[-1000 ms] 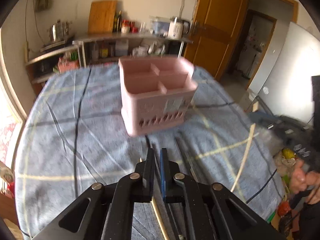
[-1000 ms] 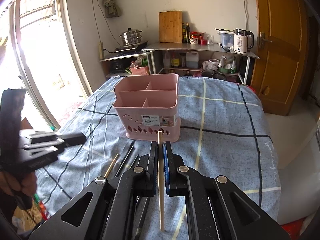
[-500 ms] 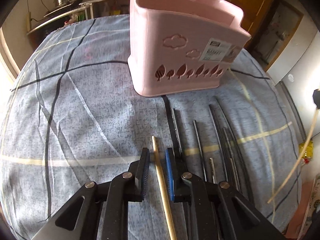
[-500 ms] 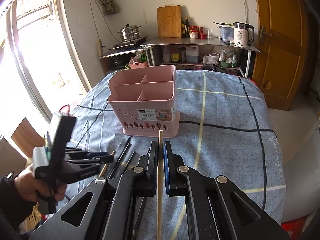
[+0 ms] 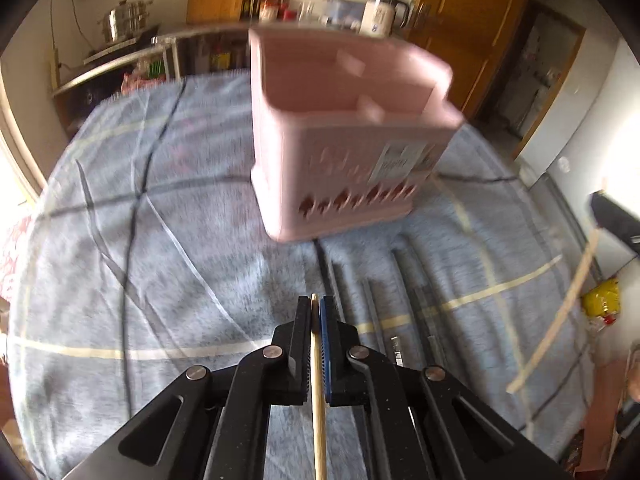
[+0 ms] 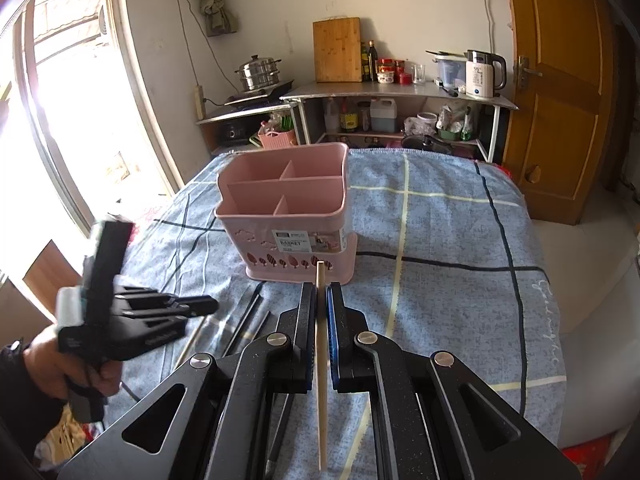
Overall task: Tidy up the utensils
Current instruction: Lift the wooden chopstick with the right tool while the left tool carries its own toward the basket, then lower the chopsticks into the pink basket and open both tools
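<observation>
A pink utensil basket (image 6: 286, 216) with several compartments stands on the blue checked cloth; it is blurred in the left wrist view (image 5: 344, 140). My left gripper (image 5: 315, 304) is shut on a light wooden chopstick (image 5: 318, 400), lifted above the cloth in front of the basket. My right gripper (image 6: 321, 292) is shut on another wooden chopstick (image 6: 321, 360) that points toward the basket. Several dark chopsticks (image 5: 404, 292) lie on the cloth in front of the basket. The left gripper also shows at the left of the right wrist view (image 6: 200, 306).
A metal shelf (image 6: 400, 94) with a kettle, bottles and a cutting board stands behind the table. A wooden door (image 6: 560, 80) is at the right and a bright window at the left. The table's right edge (image 6: 560, 320) drops off to the floor.
My left gripper has closed on the wooden chopstick that lay between its fingers and lifted it off the cloth. My right gripper still holds its chopstick, nearly unmoved.
</observation>
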`<state>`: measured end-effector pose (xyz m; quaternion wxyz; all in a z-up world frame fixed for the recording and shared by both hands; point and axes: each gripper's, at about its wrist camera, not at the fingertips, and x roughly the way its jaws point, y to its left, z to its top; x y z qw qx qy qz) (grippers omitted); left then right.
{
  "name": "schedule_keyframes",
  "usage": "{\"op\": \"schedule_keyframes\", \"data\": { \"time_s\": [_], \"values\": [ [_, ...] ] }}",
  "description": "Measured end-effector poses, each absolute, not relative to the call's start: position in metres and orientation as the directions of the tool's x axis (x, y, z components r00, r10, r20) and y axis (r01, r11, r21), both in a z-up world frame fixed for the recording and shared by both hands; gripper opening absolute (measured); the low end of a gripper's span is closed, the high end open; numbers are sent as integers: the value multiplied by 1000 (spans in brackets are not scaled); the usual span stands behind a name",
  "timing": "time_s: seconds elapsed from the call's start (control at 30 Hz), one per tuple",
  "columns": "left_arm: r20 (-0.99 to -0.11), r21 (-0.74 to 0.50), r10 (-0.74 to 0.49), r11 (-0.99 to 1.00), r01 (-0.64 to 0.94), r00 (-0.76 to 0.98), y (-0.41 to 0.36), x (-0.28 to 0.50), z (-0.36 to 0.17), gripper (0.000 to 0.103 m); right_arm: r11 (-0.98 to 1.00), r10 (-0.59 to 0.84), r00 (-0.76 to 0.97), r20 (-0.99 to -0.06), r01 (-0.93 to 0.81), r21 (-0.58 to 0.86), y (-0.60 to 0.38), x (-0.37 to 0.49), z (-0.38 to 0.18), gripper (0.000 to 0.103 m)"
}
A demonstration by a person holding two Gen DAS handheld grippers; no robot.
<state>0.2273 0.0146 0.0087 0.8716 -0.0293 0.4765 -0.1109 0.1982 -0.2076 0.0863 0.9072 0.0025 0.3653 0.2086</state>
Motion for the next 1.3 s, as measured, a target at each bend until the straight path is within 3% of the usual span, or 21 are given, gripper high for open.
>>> {"op": "schedule_keyframes", "data": {
  "time_s": [0.43, 1.03, 1.3],
  "values": [
    [-653, -157, -295, 954, 256, 698, 22, 188, 132, 4, 910, 384, 698, -605, -399, 117, -198, 185, 124, 6],
    [-512, -191, -337, 941, 278, 790, 33, 232, 233, 3, 898, 433, 768, -472, -410, 158, -179, 225, 192, 5],
    [-491, -188, -305, 952, 242, 816, 43, 271, 239, 3, 888, 460, 781, -422, -420, 189, -161, 258, 208, 5]
  ]
}}
